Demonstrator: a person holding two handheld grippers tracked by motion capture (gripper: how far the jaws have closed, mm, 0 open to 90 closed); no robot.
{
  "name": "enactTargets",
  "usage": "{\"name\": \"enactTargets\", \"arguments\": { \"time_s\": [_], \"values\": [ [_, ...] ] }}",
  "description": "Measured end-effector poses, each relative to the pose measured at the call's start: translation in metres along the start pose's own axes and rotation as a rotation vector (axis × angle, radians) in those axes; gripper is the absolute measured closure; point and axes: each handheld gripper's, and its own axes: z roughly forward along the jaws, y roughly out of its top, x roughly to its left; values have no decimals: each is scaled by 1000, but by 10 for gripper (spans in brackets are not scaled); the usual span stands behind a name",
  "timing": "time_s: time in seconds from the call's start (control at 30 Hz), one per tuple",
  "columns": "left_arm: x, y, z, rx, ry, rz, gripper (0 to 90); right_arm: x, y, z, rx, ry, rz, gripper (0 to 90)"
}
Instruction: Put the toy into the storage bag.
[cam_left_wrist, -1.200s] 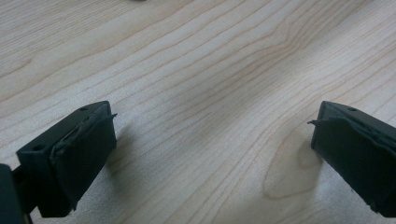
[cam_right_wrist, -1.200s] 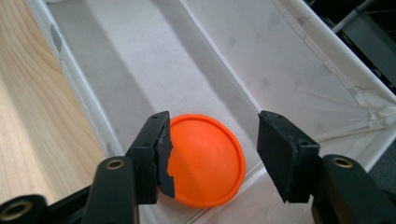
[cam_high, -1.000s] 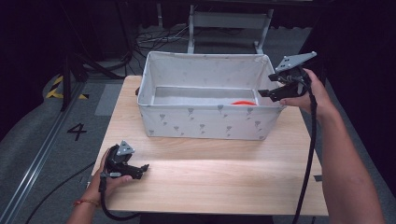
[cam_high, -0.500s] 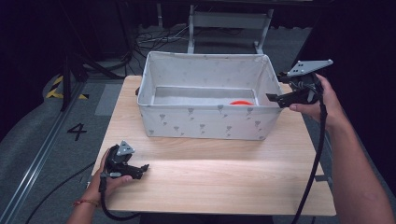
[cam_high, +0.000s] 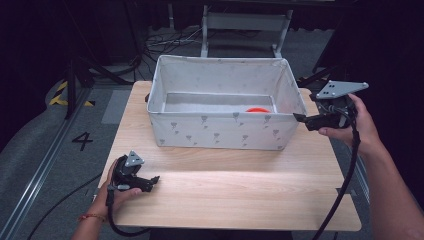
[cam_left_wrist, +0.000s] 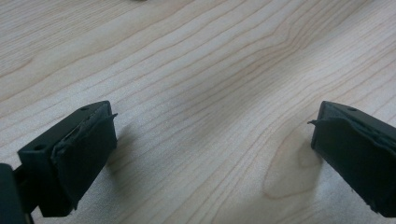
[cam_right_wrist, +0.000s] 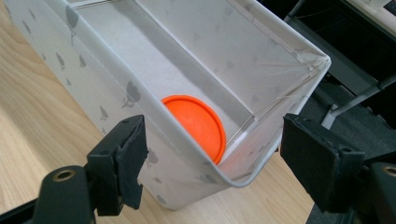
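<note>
A: Where's the bin, and how does it lie?

B: The white fabric bin (cam_high: 222, 131) with its grey print sits on the far half of the wooden table (cam_high: 235, 195), long axis running left to right, open mouth up. An orange disc (cam_high: 258, 109) lies flat on its floor at the right end, close to the near wall; in the right gripper view the orange disc (cam_right_wrist: 198, 124) sits tucked into that corner.

A: And the tongs?

B: The right gripper (cam_high: 301, 119) hangs just off the bin's right end, pointing left at its near right corner, jaws spread wide with nothing between them but the corner of the bin (cam_right_wrist: 233, 154), untouched. The left gripper (cam_high: 152, 181) rests on the table's near left corner, pointing right, jaws wide apart over bare wood, holding nothing.

A: The room?

B: Dark. Grey carpet (cam_high: 45, 145) with a painted "4" (cam_high: 82, 141), yellow-black tape (cam_high: 60, 94), cables (cam_high: 170, 42) and a metal frame (cam_high: 245, 22) beyond the table.
</note>
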Motion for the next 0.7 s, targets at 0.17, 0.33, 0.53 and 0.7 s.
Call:
{"name": "enactTargets", "arguments": {
  "time_s": [0.17,0.33,0.53,0.7],
  "values": [
    [0,0,0,-2,0,0,5,7,-11,-5,10,4,-10,228],
    [0,0,0,-3,2,-3,5,13,-23,-6,28,-2,-29,228],
    [0,0,0,-3,2,-4,5,20,-38,-3,60,1,-36,228],
    [0,0,0,-4,2,-3,5,23,-54,3,87,18,-23,228]
  ]
}}
